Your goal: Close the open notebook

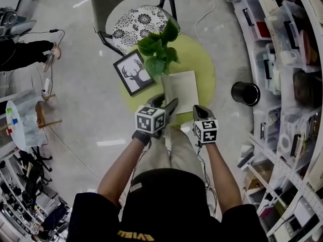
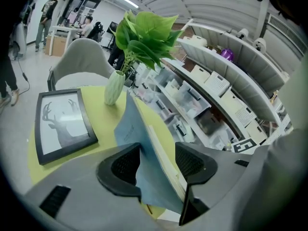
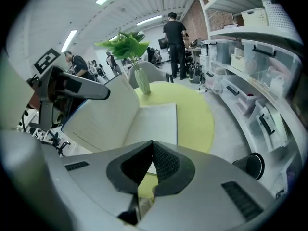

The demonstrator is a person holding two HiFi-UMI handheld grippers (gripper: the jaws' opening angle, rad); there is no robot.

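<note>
1. Looking down, we find the notebook (image 1: pixel 185 88) lying open on the round green surface (image 1: pixel 204 59), with its spine running near to far.
2. Our left hand-held gripper (image 2: pixel 156 163) has its jaws apart. The raised blue cover (image 2: pixel 129 134) stands between them, leaning on one pad rather than pinched.
3. Our right hand-held gripper (image 3: pixel 151 165) is closed on nothing, at the near edge of the flat right page (image 3: pixel 156 119).
4. We judge the cover must swing rightward over that page, and the left hand is nearer to it.
</note>
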